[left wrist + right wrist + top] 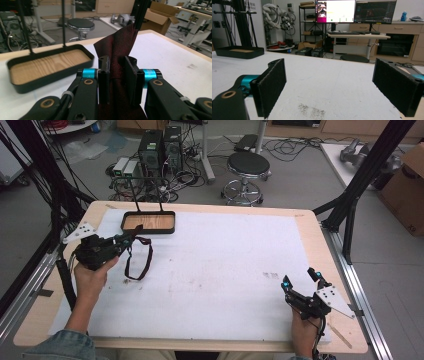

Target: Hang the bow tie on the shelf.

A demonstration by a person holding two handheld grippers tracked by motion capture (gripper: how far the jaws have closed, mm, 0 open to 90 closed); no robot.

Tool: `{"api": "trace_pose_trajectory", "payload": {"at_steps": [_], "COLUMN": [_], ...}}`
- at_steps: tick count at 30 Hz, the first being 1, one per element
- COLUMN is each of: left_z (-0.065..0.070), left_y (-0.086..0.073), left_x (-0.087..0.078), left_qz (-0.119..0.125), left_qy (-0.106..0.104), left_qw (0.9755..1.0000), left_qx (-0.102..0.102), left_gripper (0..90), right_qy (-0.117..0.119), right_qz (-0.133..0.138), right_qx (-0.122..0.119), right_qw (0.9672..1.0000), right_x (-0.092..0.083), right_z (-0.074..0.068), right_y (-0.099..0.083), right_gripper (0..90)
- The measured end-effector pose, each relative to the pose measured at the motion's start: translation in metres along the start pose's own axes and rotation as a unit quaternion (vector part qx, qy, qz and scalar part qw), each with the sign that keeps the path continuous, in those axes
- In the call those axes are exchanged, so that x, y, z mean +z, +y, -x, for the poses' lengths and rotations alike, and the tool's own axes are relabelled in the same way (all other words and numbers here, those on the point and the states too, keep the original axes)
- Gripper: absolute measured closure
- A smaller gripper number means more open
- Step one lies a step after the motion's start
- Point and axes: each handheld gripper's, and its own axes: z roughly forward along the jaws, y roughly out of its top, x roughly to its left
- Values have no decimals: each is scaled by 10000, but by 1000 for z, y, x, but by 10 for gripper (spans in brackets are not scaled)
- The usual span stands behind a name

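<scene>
The white-covered surface (215, 270) carries a black tray with a wooden floor (148, 222) at its far left, with two thin black posts rising from the tray's back edge. The tray's long axis runs side to side across the surface, parallel to the far edge. In the high view the tray lies at about one o'clock from the left claw (131, 236), just beside it, and well apart from the right claw (299, 278), for which it sits at about ten o'clock; the left hand is plainly the nearer one. A dark red ribbon (140, 260) hangs from the left claw in a long loop that droops toward six o'clock, its lower end lying on the white cover. In the left gripper view the jaws are closed on a bunched fold of that ribbon (117, 50), the cloth standing up between them, and the tray (50, 67) sits at about ten o'clock ahead of the jaws, its open floor facing up. The right claw (337, 85) is spread wide with nothing between its padded jaws, resting low over the near right of the surface. A short carry forward and slightly right would likely bring the ribbon over the tray.
</scene>
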Motion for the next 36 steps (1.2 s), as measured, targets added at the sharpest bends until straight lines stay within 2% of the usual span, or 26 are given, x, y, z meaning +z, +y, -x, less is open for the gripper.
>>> {"api": "trace_pose_trajectory", "payload": {"at_steps": [7,12,18,28,31,36], "left_z": [-18,-30,-41,-53,-56,-65], "left_y": [11,19,36,70,77,82], "left_x": [-2,1,6,22,27,34], "left_qz": [132,129,135,159,154,141], "left_qy": [141,248,391,565,677,742], "left_qw": [9998,9995,9989,9982,9976,9971], "left_qx": [-106,-140,-224,-119,-58,-101], "left_gripper": [742,742,742,742,742,742], "right_qy": [9,-22,-12,3,4,8], "right_qz": [-25,-35,-65,-78,-83,-91], "right_qx": [-53,-48,-94,-129,-124,-146], "right_qw": [10000,10000,9999,9999,9999,9999], "right_x": [0,0,0,1,1,1], "right_z": [0,0,-1,-2,-2,-3], "right_y": [0,0,0,0,0,0], "right_gripper": [110,110,110,110,110,110]}}
